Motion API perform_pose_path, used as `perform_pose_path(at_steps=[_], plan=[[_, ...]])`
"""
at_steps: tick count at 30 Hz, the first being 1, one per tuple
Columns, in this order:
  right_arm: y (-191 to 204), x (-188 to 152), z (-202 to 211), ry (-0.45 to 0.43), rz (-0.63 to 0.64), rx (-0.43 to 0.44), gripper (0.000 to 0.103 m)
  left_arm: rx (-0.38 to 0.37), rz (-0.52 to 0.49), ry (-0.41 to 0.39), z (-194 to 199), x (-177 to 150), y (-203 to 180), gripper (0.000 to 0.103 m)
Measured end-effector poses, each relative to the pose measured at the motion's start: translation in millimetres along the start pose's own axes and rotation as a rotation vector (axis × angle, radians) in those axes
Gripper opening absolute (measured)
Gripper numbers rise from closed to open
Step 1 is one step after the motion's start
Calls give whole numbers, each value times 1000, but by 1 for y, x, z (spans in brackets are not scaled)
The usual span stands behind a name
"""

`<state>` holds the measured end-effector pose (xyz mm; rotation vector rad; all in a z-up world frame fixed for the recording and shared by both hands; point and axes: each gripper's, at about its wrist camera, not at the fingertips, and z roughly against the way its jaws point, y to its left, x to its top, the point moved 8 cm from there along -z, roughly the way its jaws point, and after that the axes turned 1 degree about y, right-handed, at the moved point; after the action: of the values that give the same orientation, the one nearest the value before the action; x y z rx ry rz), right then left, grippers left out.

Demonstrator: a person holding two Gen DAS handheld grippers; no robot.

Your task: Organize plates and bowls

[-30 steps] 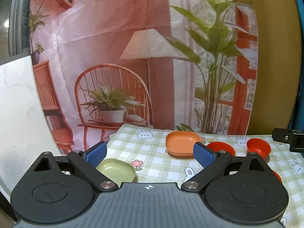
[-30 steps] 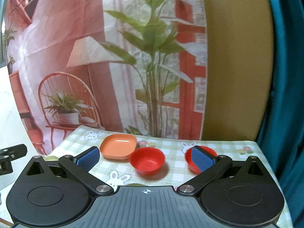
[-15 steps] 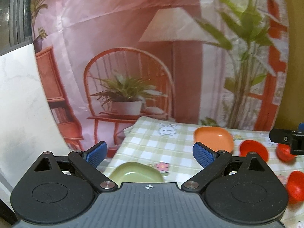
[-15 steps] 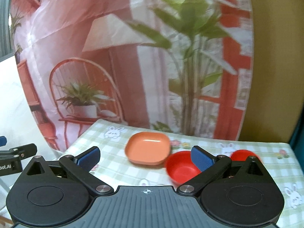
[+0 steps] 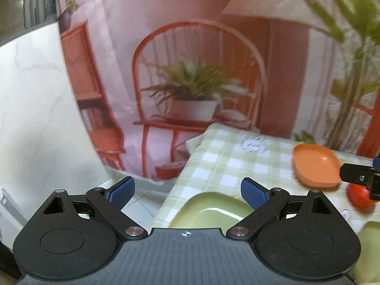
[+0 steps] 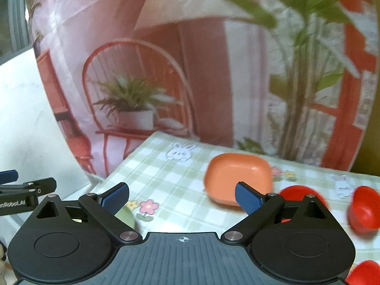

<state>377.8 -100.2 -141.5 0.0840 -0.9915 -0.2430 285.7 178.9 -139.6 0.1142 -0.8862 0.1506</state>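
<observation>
My left gripper (image 5: 187,193) is open and empty, just above the near left corner of the table, with a pale green plate (image 5: 211,210) below and between its fingers. My right gripper (image 6: 181,198) is open and empty, to the left of an orange square plate (image 6: 237,174). The orange plate also shows in the left wrist view (image 5: 315,166). Three red bowls sit at the right: one (image 6: 301,194) behind the right finger, one (image 6: 364,209) further right, one (image 6: 363,273) at the bottom corner. A green plate edge (image 6: 125,216) shows by the right gripper's left finger.
The table carries a green checked cloth with rabbits (image 6: 166,178). Its left edge (image 5: 180,180) drops to a white floor. A printed backdrop (image 5: 190,71) hangs close behind the table. A second pale green dish (image 5: 370,244) lies at the right in the left wrist view.
Both grippers have swung left and moved closer to the table. The green plate now lies between the left fingers, and the orange plate has shifted right in both views.
</observation>
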Motion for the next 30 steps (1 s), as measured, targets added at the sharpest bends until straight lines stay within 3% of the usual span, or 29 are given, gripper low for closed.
perform_pose_path(at_steps=[13,19,27,30], plan=[[49,-43,-93,179,28,89,71,10,26,149,-83,-50,36,89],[64,-57,-114,234,59,90,65,18,69,206,-107,-73,50,85],[69,-66,-130,273,72,83,62,-3,88,224,-115,-87,52,83],[70,-69,-134,284,75,85,58,-15,99,232,-119,-87,49,77]])
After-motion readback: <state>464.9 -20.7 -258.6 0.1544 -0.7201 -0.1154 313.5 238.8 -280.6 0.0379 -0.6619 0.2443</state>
